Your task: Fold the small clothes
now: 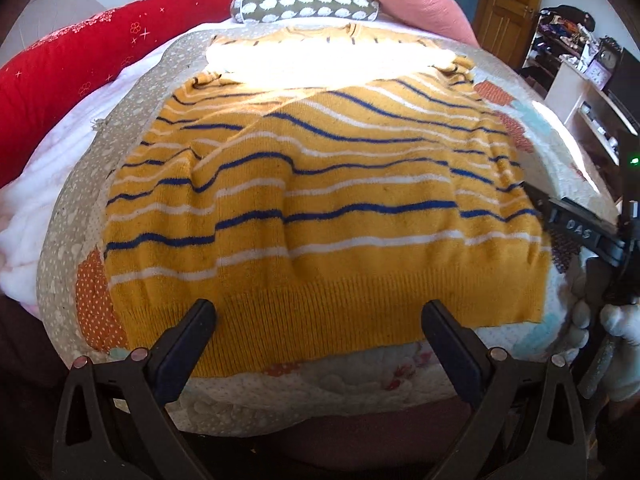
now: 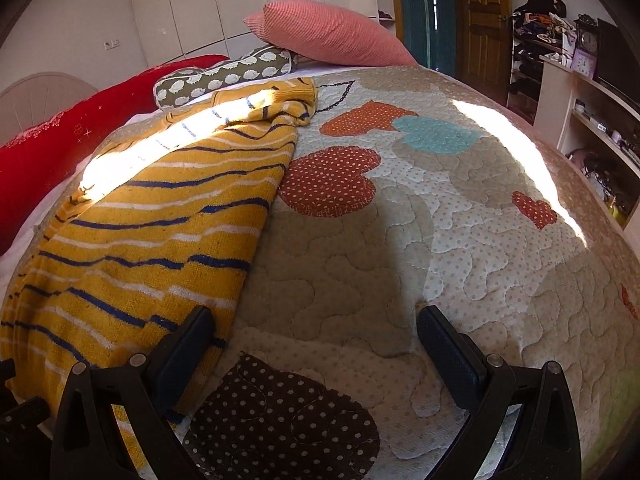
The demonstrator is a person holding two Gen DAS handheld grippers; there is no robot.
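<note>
A small yellow sweater [image 1: 320, 208] with blue and white stripes lies flat on the quilt, its ribbed hem nearest me and its sleeves folded in at the top. My left gripper [image 1: 318, 332] is open and empty, fingers spread over the hem. My right gripper [image 2: 316, 340] is open and empty at the sweater's right edge [image 2: 160, 240]; its left finger [image 2: 188, 344] rests over the sweater's lower corner, its right finger over bare quilt. The right gripper also shows in the left wrist view [image 1: 580, 232] beside the sweater's right side.
The patchwork quilt [image 2: 440, 240] covers the bed. A pink pillow [image 2: 332, 36], a hedgehog-print bolster [image 2: 224, 76] and a red bolster [image 1: 80, 68] lie along the far side. Shelves [image 2: 592, 120] and a wooden door [image 2: 484, 20] stand at right.
</note>
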